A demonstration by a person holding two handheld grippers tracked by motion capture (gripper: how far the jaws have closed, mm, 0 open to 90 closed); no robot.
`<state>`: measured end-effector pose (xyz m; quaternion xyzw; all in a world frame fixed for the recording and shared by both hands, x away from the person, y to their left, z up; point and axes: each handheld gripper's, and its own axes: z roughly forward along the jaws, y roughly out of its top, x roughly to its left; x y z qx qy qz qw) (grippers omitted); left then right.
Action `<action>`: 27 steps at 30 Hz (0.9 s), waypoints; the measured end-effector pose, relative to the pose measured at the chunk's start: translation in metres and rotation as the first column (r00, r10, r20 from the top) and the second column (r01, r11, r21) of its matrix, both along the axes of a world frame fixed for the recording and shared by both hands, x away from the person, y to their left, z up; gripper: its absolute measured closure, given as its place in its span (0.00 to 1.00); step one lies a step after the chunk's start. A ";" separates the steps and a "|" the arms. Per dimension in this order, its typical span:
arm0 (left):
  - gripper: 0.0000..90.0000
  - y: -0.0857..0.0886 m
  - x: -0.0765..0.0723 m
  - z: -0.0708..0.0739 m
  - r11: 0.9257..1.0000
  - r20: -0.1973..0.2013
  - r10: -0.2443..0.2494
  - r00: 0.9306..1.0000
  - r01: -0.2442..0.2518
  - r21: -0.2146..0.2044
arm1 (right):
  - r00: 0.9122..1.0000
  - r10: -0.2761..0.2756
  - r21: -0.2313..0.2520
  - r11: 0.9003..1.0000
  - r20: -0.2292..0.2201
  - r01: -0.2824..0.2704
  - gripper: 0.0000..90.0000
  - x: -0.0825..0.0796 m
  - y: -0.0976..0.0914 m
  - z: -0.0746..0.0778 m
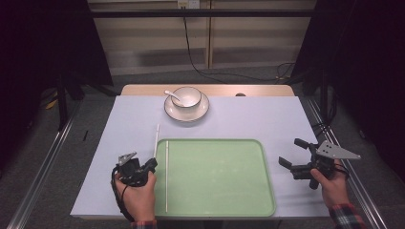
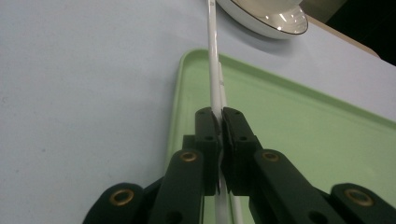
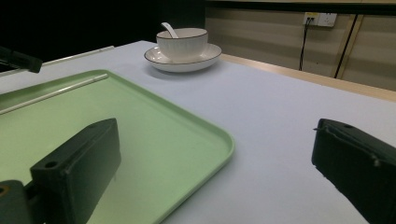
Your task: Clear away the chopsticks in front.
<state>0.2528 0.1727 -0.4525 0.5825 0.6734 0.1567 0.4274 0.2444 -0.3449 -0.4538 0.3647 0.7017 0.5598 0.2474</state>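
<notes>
Pale lavender-grey tabletop [image 1: 239,119], dark surrounds, cable run along the back wall. Green tray [image 1: 219,191] sits centre-front on the tabletop.

Left tongs [image 1: 152,164]: at the tray's left edge, held in the person's left hand [image 1: 139,195]. Jaws fully closed, pinching a thin white chopstick [image 1: 156,138]. In the left gripper view the stick [image 2: 214,60] passes between the two jaw tips and runs on ahead toward the plate, over the tray's left rim [image 2: 180,93]. High view: its far end lies over the tabletop, just outside the tray's top-left corner.

2nd white chopstick [image 1: 166,176]: lies flat inside the tray, parallel to the left rim, just beside the left tongs. Also seen in the right gripper view [image 3: 51,94].

Right tongs [image 1: 295,153]: to the right of the tray, over bare tabletop, in the right hand [image 1: 334,188]. Jaws wide apart, nothing between them; confirmed in the right gripper view.

Rear centre: white bowl [image 1: 186,97] w/ dark rim on a matching plate [image 1: 202,110], white spoon [image 1: 173,96] resting in the bowl. Well apart from both tongs.
</notes>
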 end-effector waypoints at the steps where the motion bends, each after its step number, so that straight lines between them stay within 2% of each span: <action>1: 0.95 0.000 -0.001 -0.001 1.000 0.000 -0.006 1.000 0.006 0.008 | 1.000 0.000 0.000 1.000 -0.001 0.000 0.01 0.000 0.000 0.000; 6: 0.95 -0.003 -0.007 -0.004 1.000 0.000 -0.003 1.000 0.003 -0.006 | 1.000 0.002 0.001 1.000 0.002 -0.002 0.01 -0.001 0.000 0.001; 14: 0.95 -0.005 -0.013 -0.005 1.000 0.002 -0.007 1.000 0.007 0.013 | 1.000 0.011 -0.008 1.000 0.001 -0.011 0.01 -0.001 0.000 0.000; 26: 0.95 -0.008 -0.017 -0.011 1.000 -0.023 0.009 1.000 -0.009 0.014 | 1.000 0.006 -0.002 1.000 0.000 -0.006 0.01 -0.001 0.000 0.001; 27: 0.95 -0.008 -0.017 -0.011 1.000 -0.022 0.008 1.000 -0.008 0.025 | 1.000 0.012 -0.004 1.000 -0.005 -0.012 0.01 -0.001 0.000 0.001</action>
